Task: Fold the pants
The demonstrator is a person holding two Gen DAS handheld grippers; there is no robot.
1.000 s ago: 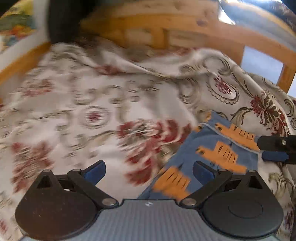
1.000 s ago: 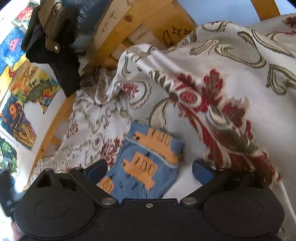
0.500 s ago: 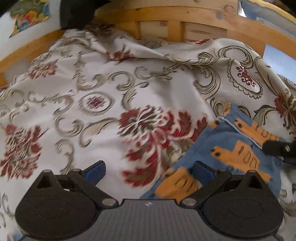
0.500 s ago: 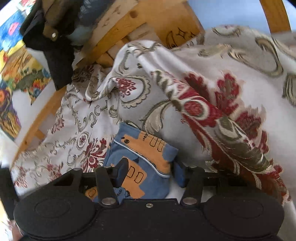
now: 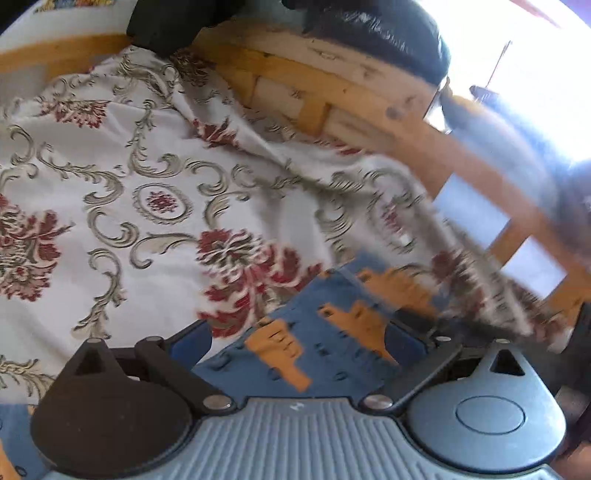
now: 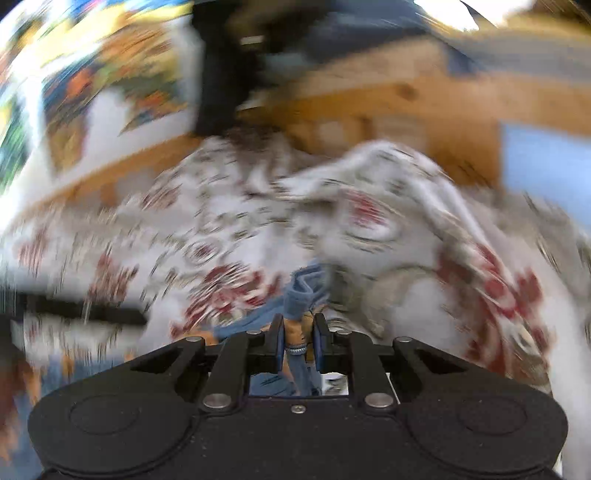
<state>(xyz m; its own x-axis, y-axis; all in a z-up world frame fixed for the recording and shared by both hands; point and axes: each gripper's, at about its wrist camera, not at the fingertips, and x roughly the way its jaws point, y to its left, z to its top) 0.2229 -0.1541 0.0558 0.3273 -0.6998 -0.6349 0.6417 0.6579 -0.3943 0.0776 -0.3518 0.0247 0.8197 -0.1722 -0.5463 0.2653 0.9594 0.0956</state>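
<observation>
The pants (image 5: 332, 343) are small and blue with orange vehicle prints. They lie on a floral bedspread (image 5: 147, 206). In the left wrist view my left gripper (image 5: 299, 339) is open, and the blue cloth lies between its two blue pads. In the right wrist view, which is heavily blurred, my right gripper (image 6: 298, 341) is shut on a bunched edge of the pants (image 6: 301, 295). The cloth stands up in a fold above the pads. The far end of the pants is hidden behind a ridge of bedspread.
A wooden bed frame (image 5: 332, 96) runs along the back and right. Dark clothing (image 5: 177, 18) hangs over its rail. Colourful pictures (image 6: 92, 85) cover the wall on the left. A raised fold of bedspread (image 6: 388, 206) sits to the right of the pants.
My right gripper has shut on the edge of the pants and is swinging fast. My left gripper has moved right, so the pants now lie between its open fingers.
</observation>
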